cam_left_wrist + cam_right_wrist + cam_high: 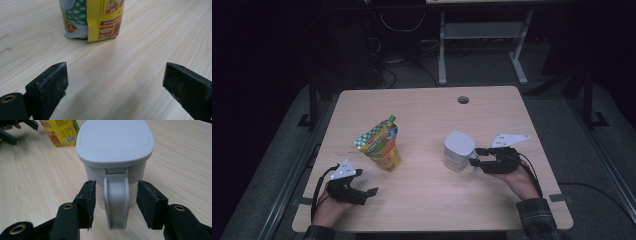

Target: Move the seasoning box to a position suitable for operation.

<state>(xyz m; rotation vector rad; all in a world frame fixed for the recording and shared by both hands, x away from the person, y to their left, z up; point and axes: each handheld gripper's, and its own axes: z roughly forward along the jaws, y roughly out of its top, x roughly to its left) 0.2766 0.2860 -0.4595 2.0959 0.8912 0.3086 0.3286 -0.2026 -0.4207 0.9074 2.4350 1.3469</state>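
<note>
White plastic jug (pixel 115 152) with flat squarish lid, upright right of table centre, its handle (pixel 116 200) between your right gripper (pixel 116 203) pads, a gap each side, not yet pinched, your left gripper (pixel 115 85) spread wide, empty, facing yellow-green pouch (pixel 92 17).

A: What colours has the pouch (pixel 380 145)?
B: Yellow, with a green-and-white check near its top.
A: And the jug (pixel 116 162)?
B: White, lid and handle alike, on the pale wood-grain table (pixel 427 195).

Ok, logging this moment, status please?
Right tool open, astride white jug's handle, pads clear. Left tool open, short of yellow pouch. Nothing in the way.
</note>
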